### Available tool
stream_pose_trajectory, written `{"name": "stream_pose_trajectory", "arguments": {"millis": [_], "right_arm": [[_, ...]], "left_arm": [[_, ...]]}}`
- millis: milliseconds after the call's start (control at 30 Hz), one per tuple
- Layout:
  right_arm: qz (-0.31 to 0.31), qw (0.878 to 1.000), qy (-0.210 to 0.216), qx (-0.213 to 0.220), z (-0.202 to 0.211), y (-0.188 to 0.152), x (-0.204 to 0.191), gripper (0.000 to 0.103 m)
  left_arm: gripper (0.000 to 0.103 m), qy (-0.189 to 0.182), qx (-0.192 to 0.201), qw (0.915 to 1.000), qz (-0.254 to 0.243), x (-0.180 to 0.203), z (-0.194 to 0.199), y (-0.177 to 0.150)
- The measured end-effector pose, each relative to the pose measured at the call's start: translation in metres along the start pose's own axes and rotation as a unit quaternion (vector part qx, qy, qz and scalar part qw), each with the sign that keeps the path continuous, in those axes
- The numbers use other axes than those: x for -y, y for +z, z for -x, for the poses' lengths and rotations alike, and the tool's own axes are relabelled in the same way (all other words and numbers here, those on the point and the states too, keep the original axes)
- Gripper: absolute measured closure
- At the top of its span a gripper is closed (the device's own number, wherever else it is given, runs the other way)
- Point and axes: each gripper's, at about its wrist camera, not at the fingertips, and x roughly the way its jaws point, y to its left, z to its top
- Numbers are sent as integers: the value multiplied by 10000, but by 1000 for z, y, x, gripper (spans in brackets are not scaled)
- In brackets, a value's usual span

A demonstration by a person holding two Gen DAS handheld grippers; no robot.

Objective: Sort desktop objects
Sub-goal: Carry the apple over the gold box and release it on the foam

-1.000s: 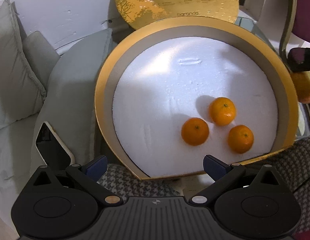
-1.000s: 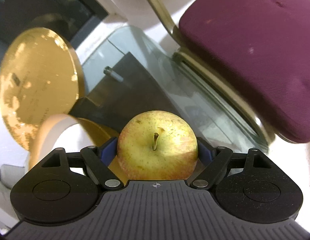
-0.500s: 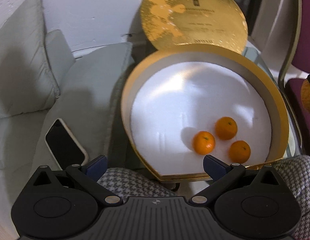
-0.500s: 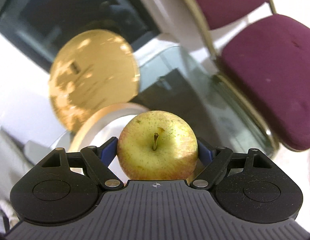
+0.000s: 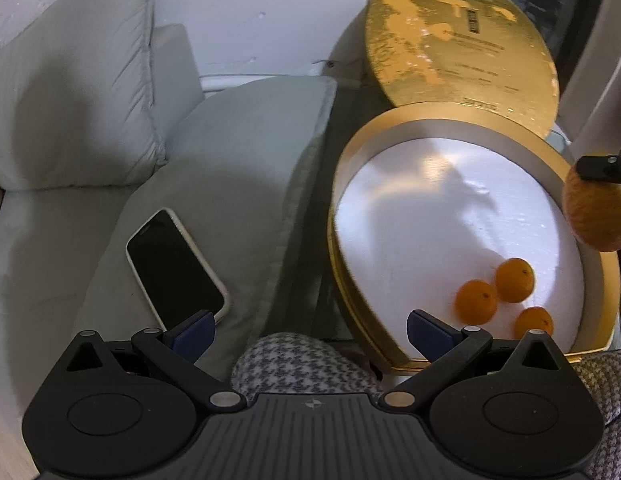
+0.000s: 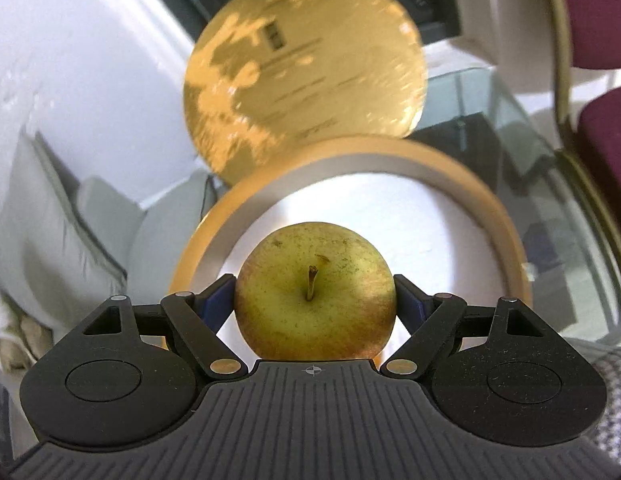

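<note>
The right gripper (image 6: 314, 300) has its blue fingers (image 6: 218, 300) pressed on both sides of a yellow-green apple (image 6: 314, 292), stem facing the camera, low in the middle of the right view. Behind the apple sits a round gold box (image 6: 506, 236) with a white floor, and a gold lid (image 6: 302, 76) stands up at the top of the frame. In the left view the left gripper (image 5: 310, 330) has its fingers (image 5: 192, 330) spread wide with nothing between them. The box (image 5: 342, 184) fills the right side, and three oranges (image 5: 476, 301) lie close together in its lower right part. The apple (image 5: 594, 220) shows at the right edge, over the box rim. A phone (image 5: 174, 268) lies face up on a grey cushion (image 5: 238, 152) at the left.
</note>
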Motion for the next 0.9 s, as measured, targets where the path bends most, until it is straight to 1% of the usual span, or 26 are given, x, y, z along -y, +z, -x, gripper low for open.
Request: {"name": "stream_pose_trajectory", "arguments": {"millis": [200,400,533,800,900], "right_arm": [[346,9986,-96,-389,-46,4,-25,20],[618,9945,-269,-803,-94,-1,-44,20],[732,9923,-262,-962,-110,-7,-53,20],[908,9880,-465,-1157,-130,-16,-57,20],[920,9882,-482,-1127,-133,-18,-56,20]], "left_arm": [[1,65,-210,9995,240,-20,-18,4],[1,11,-379,9991,193,-21,-29,1],[1,-5,-439,9989,175,-22,-35,2],[1,-25,-519,9985,176,-23,-39,2],[1,-6,-523,9985,187,-23,-39,2]]}}
